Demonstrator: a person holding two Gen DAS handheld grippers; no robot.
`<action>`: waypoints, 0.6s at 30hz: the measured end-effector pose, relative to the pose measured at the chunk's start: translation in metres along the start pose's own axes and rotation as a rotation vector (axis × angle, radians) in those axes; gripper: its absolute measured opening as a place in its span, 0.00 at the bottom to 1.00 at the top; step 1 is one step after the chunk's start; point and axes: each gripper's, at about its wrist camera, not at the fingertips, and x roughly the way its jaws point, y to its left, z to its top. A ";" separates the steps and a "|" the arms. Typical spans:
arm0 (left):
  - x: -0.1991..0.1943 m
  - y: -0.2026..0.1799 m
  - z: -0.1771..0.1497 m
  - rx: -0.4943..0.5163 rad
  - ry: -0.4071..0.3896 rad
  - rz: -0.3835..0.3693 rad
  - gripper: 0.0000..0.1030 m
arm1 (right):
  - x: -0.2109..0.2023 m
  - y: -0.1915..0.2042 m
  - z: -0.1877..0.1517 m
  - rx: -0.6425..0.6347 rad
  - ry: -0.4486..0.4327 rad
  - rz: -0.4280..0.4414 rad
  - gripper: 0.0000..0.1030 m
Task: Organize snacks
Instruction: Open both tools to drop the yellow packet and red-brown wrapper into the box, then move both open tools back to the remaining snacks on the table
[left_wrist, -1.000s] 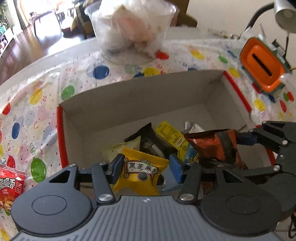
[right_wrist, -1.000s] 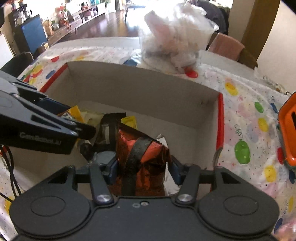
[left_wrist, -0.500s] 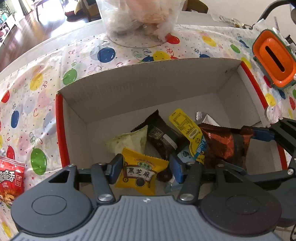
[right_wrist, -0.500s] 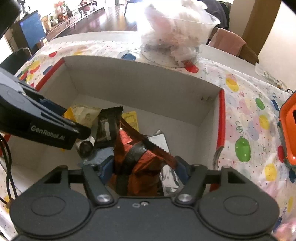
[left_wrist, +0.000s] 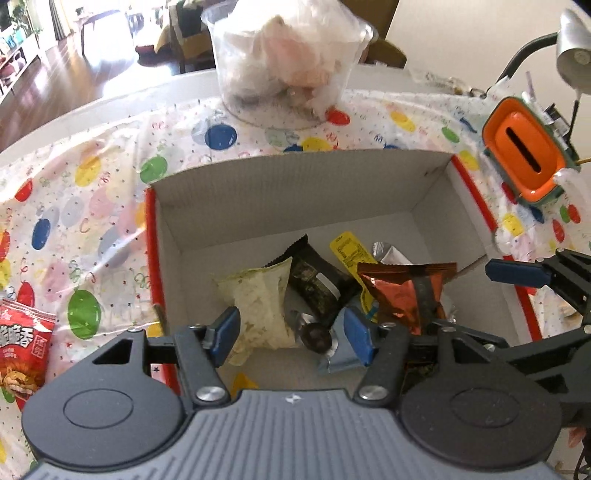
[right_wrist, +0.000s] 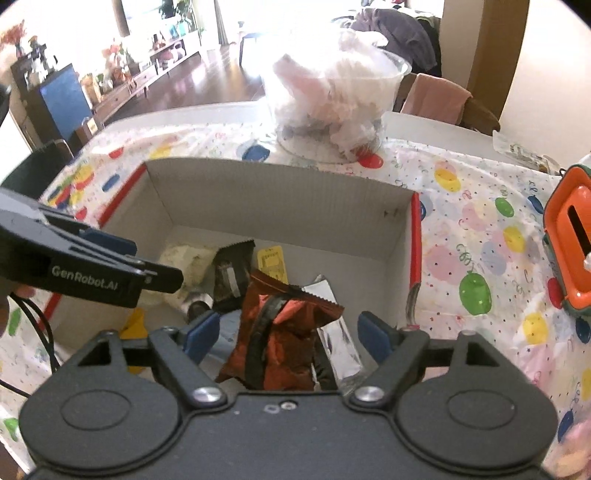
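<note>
Both grippers hung over the open white cardboard box with red edges (left_wrist: 295, 192), which sat on the worktop's balloon-print plastic cloth (left_wrist: 92, 221). The left gripper (left_wrist: 291, 334) had its jaws spread with nothing between them; below it in the box lay a pale green crinkled snack pouch (left_wrist: 258, 306), a dark brown wrapped bar (left_wrist: 317, 280), a yellow sachet (left_wrist: 351, 251) and a small dark foil-wrapped sweet (left_wrist: 316, 336). The right gripper (right_wrist: 288, 332) was also spread wide, and the copper-red foil snack packet with a black stripe (right_wrist: 280, 332) stood between its pads without either pad touching it, resting in the box against a silver foil wrapper (right_wrist: 332, 325).

A red printed snack bag (left_wrist: 22, 354) lay outside the box on the cloth at the left, so the sorting looked unfinished (at least that one bag was left out).

The risks from here seemed modest but real. The red foil packet stood propped rather than flat, so a pad brushing it on the way out could drag it up over the near wall. The two grippers were close together above the same box, and a careless lift might knock one against the other. Reaching for the outside bag, the left gripper could catch the box's red rim and shift the whole box across the slippery cloth.
</note>
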 end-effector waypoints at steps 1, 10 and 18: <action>-0.005 0.001 -0.002 0.000 -0.013 -0.004 0.59 | -0.003 0.000 0.000 0.007 -0.008 0.005 0.81; -0.052 0.001 -0.022 0.043 -0.146 0.005 0.64 | -0.035 0.008 -0.005 0.061 -0.098 0.056 0.84; -0.089 0.009 -0.043 0.065 -0.248 0.002 0.67 | -0.063 0.030 -0.009 0.051 -0.189 0.104 0.89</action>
